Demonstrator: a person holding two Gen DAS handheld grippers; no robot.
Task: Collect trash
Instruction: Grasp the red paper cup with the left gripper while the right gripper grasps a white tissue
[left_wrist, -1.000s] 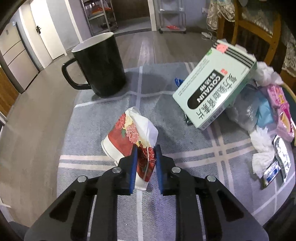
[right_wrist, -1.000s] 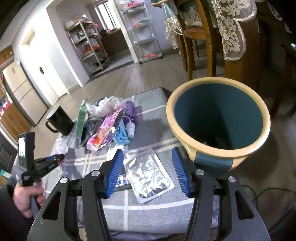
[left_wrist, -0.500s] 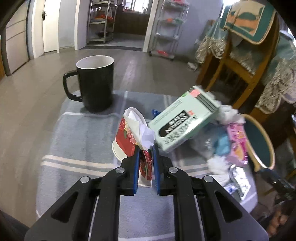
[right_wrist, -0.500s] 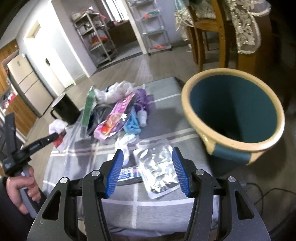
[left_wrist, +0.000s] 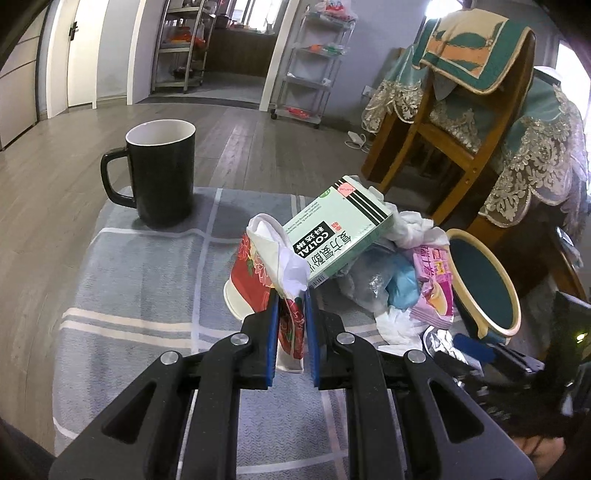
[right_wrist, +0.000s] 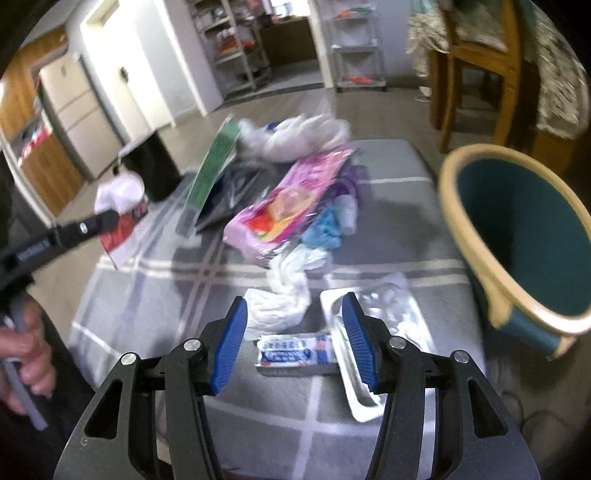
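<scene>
Your left claw (left_wrist: 290, 325) pinches the crumpled paper cup (left_wrist: 258, 273) by its flattened rim, lifted for binning. Your right claw (right_wrist: 291, 341) hangs released above the small packet (right_wrist: 295, 354), bin (right_wrist: 517, 236) to its right.

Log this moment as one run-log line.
left hand-held gripper: shut on paper cup | right hand-held gripper: open over small packet | bin: beside table

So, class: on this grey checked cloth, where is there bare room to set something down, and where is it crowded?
Bare cloth lies between the black mug and the camera, left of the crushed paper cup. Crowded: the trash pile around the green box, beside the bin.
</scene>
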